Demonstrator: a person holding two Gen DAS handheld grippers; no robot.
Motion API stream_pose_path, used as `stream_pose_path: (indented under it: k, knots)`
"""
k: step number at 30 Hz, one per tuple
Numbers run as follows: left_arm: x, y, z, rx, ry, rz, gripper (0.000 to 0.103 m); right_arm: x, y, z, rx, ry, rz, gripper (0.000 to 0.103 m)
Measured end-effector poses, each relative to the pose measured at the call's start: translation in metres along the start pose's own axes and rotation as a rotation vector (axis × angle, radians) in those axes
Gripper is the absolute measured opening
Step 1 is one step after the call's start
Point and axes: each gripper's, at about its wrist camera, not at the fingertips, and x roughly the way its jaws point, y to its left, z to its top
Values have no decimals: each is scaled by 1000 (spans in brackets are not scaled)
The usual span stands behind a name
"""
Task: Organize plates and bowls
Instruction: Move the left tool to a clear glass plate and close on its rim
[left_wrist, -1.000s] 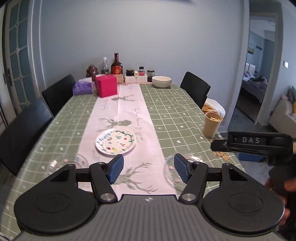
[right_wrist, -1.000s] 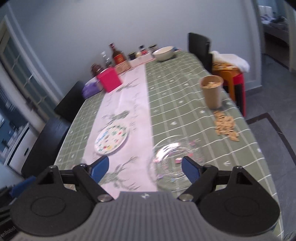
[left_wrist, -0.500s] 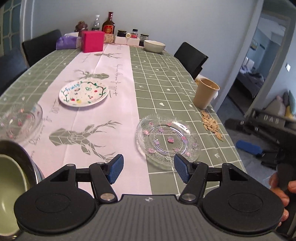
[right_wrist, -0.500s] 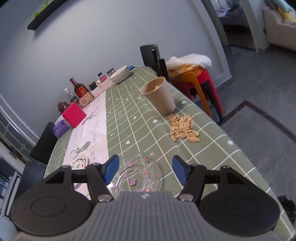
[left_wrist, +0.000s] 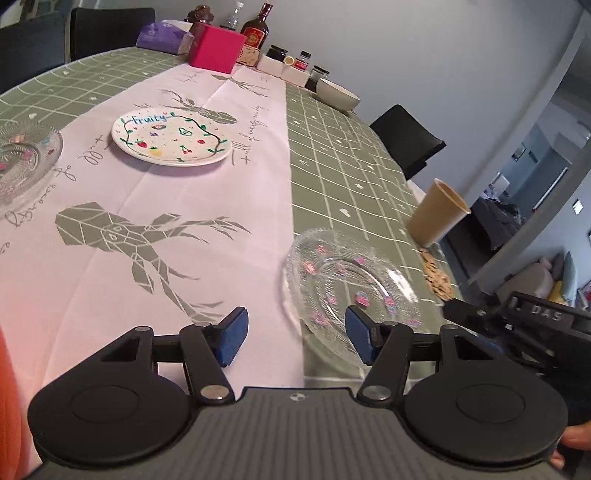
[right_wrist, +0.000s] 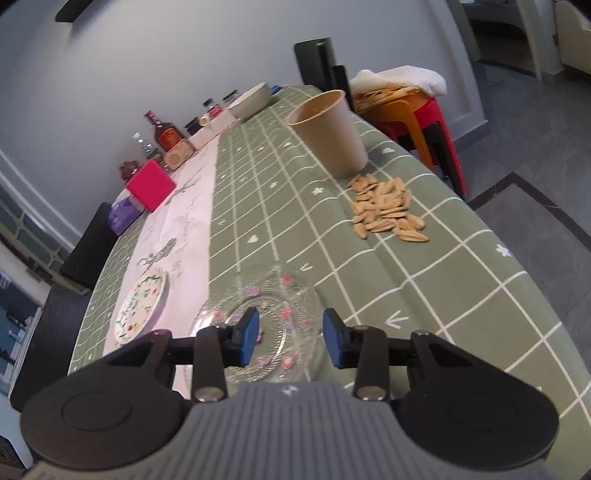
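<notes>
A clear glass plate with pink dots (left_wrist: 351, 288) lies on the green cloth near the table's right edge; it also shows in the right wrist view (right_wrist: 266, 325). My left gripper (left_wrist: 293, 338) is open and empty, low over the table just left of that plate. My right gripper (right_wrist: 290, 336) is open and empty, its fingers hanging over the plate's near half. A white "Fruity" plate (left_wrist: 171, 136) lies on the pink runner; it also shows in the right wrist view (right_wrist: 142, 304). A second glass plate (left_wrist: 26, 155) lies at the far left. A white bowl (left_wrist: 338, 95) stands at the far end.
A paper cup (right_wrist: 328, 129) and a heap of seeds (right_wrist: 388, 208) sit near the right table edge. A pink box (left_wrist: 218, 50), purple tissue pack (left_wrist: 164, 35), bottles and jars (left_wrist: 255, 33) line the far end. Black chairs (left_wrist: 406, 142) flank the table. Stacked stools (right_wrist: 413, 107) stand beside it.
Both grippers have dropped lower and closer to the dotted glass plate. The right gripper's fingers have narrowed somewhat and now overlap the plate. The steel bowl has left the left wrist view.
</notes>
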Motion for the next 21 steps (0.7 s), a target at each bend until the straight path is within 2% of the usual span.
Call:
stream_pose_path:
  k: [5,9,13,15,18,19,21]
  knots:
    - [13,5,1,-21,-17,-34,70,9,-19,-1,89,30,18,39]
    - [16,6,-1,-17,-60,-31,67,16,-36,-5,208,77,98,36]
    - [19,5,-2,-12,-78,-24,63,18,-40,-8,238,62,122,34]
    - [18,1,-3,28,-81,6,53,19,-41,-11,249,64,142,33]
    - [18,-6,-8,102,-96,57,44,24,-41,-15,265,76,155,20]
    - [18,-6,-9,107,-93,48,42,25,-39,-16,258,75,144,10]
    - [18,-7,-11,83,-71,2,25,26,-37,-19,246,59,146,3]
